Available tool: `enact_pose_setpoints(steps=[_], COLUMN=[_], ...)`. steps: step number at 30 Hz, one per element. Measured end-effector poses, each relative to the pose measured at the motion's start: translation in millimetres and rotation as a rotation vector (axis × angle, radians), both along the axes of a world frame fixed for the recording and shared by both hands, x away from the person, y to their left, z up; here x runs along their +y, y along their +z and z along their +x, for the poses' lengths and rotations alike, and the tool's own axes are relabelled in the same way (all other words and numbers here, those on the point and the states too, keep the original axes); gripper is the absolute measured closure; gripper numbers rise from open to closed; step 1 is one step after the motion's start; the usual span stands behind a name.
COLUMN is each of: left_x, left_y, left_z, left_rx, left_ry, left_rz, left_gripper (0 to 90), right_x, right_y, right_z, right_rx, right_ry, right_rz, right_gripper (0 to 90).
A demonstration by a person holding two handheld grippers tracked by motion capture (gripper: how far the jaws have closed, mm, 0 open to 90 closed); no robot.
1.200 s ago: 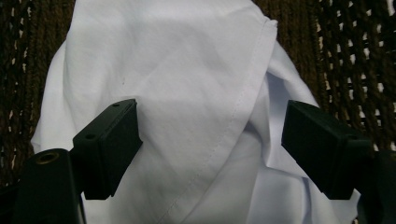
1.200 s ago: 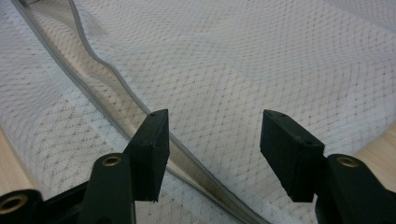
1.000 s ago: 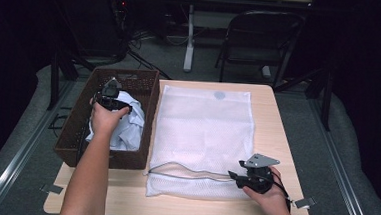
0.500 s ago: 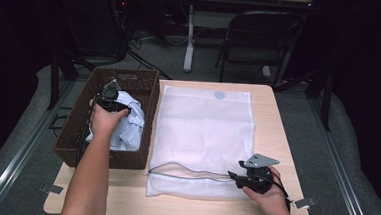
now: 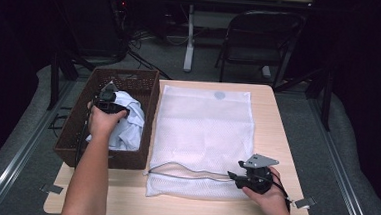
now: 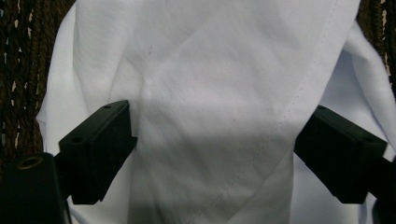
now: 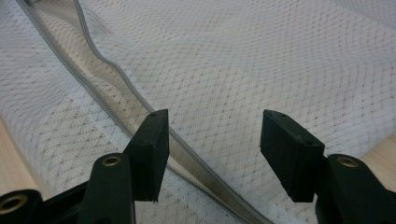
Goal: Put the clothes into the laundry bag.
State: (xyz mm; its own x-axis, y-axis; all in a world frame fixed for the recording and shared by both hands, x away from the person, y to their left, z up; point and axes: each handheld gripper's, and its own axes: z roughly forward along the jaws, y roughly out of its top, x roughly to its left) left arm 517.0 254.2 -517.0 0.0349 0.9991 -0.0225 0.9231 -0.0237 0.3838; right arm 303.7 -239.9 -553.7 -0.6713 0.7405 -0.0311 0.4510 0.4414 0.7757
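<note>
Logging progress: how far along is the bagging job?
Done: the mesh bag lies flat on the table, zipper open. In hand: the left gripper, jaws just widened, straddles the white cloth in the basket; the right gripper sits open at the zipper. Left: grasp, lift and bag the cloth.

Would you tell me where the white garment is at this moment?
In the high view the white garment lies inside the brown woven basket at the table's left, beside the mesh laundry bag, with the left gripper over it.

A dark room: grey carpet (image 5: 355, 162), folding chair (image 5: 260, 39) behind the wooden table (image 5: 277, 123).
</note>
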Motion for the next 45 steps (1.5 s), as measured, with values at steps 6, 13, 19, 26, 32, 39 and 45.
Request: enact_pose_setpoints(steps=[6,13,19,26,32,39,45], left_x=[4.6,2.6,-0.8,-3.5,-4.1,-4.6,-3.8], left_y=[-3.9,-8.7,-10.8,-13.8,-17.6,-22.1,-24.0], left_z=[0.2,1.0,2.1,4.2,5.8,5.9,6.0], left_rx=[0.026,0.034,0.046,0.060,0.082,0.095,0.104], left_ry=[0.008,0.005,0.008,0.004,-0.004,-0.007,-0.007], left_rz=[-0.018,-0.026,-0.031,-0.014,-0.003,0.012,0.014], left_gripper=[7.2,6.5,6.5,5.3,5.1,3.8,2.5], right_x=[0.2,1.0,1.3,1.7,1.8,2.2,2.2], right_y=[-0.2,-0.5,-0.9,-0.7,-0.5,-0.2,-0.1], right_z=[0.1,0.0,0.2,0.1,-0.1,-0.6,-0.6], right_rx=[0.000,0.002,0.002,0.001,0.000,-0.001,-0.001], right_ry=[0.003,0.004,0.005,0.007,0.006,0.011,0.012], right_rz=[-0.004,-0.009,-0.010,-0.011,-0.011,-0.010,-0.010], right_gripper=[42.3,42.2,42.1,42.0,41.9,41.9,41.8])
